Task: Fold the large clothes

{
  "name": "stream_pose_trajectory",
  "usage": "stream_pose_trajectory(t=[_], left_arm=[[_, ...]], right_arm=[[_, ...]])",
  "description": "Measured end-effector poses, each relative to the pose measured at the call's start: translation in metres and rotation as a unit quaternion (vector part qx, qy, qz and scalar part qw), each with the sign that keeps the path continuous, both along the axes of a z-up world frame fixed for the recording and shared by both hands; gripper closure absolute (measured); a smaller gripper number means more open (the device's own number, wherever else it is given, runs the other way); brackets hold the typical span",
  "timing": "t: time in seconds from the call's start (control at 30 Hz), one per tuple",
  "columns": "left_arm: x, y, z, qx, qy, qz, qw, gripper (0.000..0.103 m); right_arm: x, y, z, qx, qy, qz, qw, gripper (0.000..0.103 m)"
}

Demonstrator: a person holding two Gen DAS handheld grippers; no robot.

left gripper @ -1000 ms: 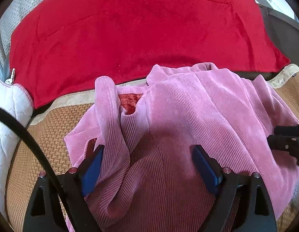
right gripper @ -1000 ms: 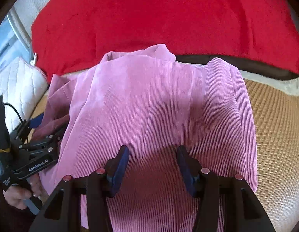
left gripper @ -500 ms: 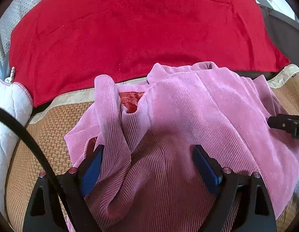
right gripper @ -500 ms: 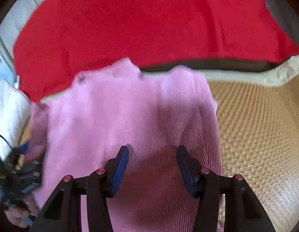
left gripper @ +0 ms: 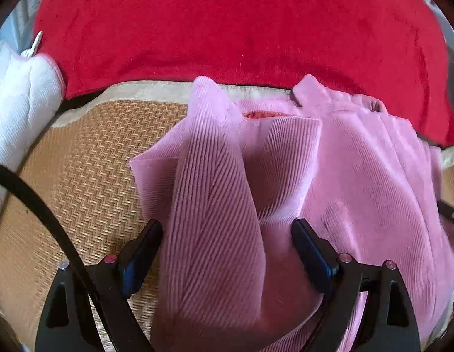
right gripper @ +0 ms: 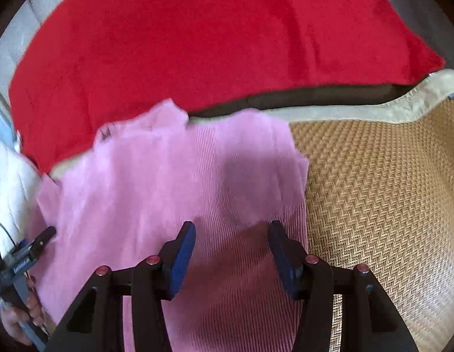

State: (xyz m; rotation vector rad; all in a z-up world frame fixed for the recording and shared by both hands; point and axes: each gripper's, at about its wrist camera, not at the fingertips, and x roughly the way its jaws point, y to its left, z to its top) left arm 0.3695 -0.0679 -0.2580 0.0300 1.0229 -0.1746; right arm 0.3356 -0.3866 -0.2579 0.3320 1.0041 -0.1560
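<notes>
Left gripper point(left gripper: 227, 252) has swung over the pink garment's point(left gripper: 285, 176) sleeve; both jaws open, empty; folding pending.

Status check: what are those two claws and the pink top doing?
Left gripper open, straddling a raised fold. Right gripper open over the pink top. Nothing in the way.

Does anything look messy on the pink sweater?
Yes. On the pink sweater, one sleeve lies bunched and slanted across the body instead of flat, and some red lining peeks out near the collar.
</notes>
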Motion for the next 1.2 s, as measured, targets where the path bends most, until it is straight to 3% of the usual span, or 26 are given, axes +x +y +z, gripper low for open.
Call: stream_pose_trajectory(t=[0.1, 0.27, 0.33, 0.4, 0.53, 0.67, 0.9, 1.03, 1.2], left_arm=[[-0.001, 0.000, 0.009, 0.002, -0.002, -0.007, 1.0000, 0.013], [-0.007, 0.001, 0.023, 0.005, -0.038, -0.006, 0.9992, 0.013], [-0.006, -0.002, 0.019, 0.013, -0.031, -0.009, 0.9994, 0.013], [-0.001, -0.006, 0.006, 0.031, -0.008, -0.014, 0.9994, 0.013], [0.000, -0.003, 0.005, 0.021, -0.004, -0.008, 0.9997, 0.013], [-0.011, -0.003, 0.026, 0.016, -0.051, -0.015, 0.9985, 0.013], [-0.026, -0.013, 0.045, -0.014, -0.100, -0.044, 0.9939, 0.013], [-0.024, -0.016, 0.048, -0.021, -0.107, -0.046, 0.9930, 0.013], [-0.027, -0.018, 0.046, -0.018, -0.107, -0.044, 0.9931, 0.013]], right_arm=[[0.000, 0.006, 0.004, -0.019, -0.002, 0.009, 1.000, 0.046], [0.000, -0.003, 0.013, 0.011, -0.037, -0.009, 0.999, 0.046], [-0.002, -0.001, 0.015, 0.013, -0.044, -0.008, 0.999, 0.046], [0.003, 0.003, 0.006, 0.022, -0.024, 0.005, 0.999, 0.046], [0.007, 0.019, 0.001, -0.032, -0.009, 0.028, 0.999, 0.046], [0.004, 0.028, 0.012, -0.021, -0.039, 0.042, 0.998, 0.045], [-0.001, 0.061, 0.029, -0.101, -0.076, 0.076, 0.989, 0.045], [-0.004, 0.072, 0.040, -0.153, -0.096, 0.075, 0.981, 0.045], [-0.009, 0.073, 0.048, -0.172, -0.108, 0.072, 0.976, 0.045]])
